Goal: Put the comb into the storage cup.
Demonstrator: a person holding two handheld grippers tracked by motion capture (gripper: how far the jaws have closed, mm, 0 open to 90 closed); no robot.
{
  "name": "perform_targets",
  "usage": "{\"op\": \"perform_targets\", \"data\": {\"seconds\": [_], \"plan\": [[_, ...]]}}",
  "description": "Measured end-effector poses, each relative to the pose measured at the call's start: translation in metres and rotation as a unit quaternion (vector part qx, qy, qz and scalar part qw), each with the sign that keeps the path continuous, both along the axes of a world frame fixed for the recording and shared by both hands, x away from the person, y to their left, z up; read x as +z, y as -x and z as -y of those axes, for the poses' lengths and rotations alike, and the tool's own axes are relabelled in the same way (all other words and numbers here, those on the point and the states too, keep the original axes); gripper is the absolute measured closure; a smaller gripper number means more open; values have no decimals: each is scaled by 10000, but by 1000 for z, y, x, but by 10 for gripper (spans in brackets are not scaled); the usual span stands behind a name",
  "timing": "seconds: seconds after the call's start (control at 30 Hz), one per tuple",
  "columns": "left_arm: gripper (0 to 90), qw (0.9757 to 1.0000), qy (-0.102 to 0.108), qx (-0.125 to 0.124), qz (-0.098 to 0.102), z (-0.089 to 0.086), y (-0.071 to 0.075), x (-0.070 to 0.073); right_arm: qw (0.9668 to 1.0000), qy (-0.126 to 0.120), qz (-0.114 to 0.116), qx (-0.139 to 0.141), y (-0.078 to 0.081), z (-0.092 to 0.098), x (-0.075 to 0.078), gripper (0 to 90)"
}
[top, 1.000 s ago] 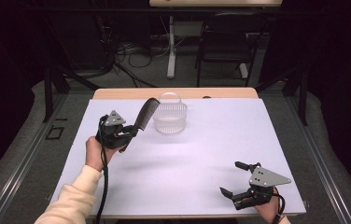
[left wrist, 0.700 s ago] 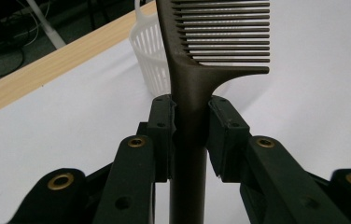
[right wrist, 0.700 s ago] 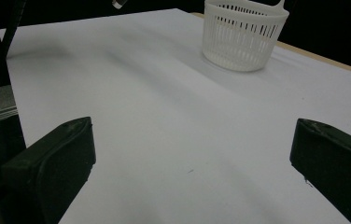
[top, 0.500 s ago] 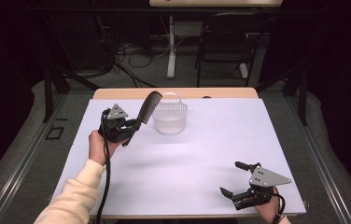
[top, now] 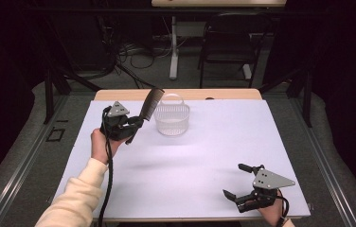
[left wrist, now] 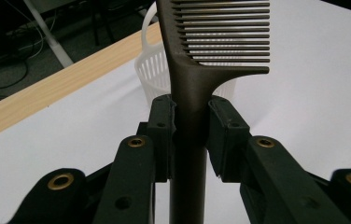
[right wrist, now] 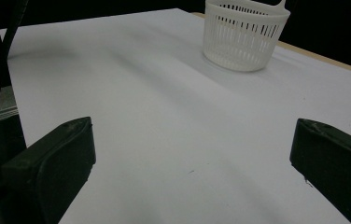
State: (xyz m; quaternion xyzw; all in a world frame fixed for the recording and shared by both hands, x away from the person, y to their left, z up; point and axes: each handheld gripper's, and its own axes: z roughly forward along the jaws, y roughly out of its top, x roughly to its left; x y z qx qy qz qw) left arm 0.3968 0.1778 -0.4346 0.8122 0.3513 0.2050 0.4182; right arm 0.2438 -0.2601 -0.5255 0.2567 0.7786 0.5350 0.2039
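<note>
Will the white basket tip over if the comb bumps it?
Probably it would slide, not tip: the basket looks wide and low. Its thin slotted walls suggest it's light, so a nudge from the comb in the left gripper could easily shove it.

The left gripper (top: 131,124) is black, with a grey three-cornered plate on top. A black cable hangs from its back end. The sleeve (top: 74,201) on that arm is cream and soft-looking. The right gripper (top: 238,182) is black too, with the same grey plate, dotted with small holes, and a thin black cable. Up close, the left gripper's arms have round brass-coloured rings and little screw holes. The pads (left wrist: 162,128) are blocky and black.
</note>
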Motion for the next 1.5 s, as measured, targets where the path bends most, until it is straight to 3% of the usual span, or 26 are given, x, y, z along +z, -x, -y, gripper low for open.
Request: {"op": "perform_targets", "data": {"seconds": [0.67,1.5], "plan": [[725,9997,191,103,113,0,-9,2,10000,10,-7,-18,0,1,0,0],[725,9990,325,170,271,13,-20,6,10000,8,-6,-16,-1,1,0,0]]}}
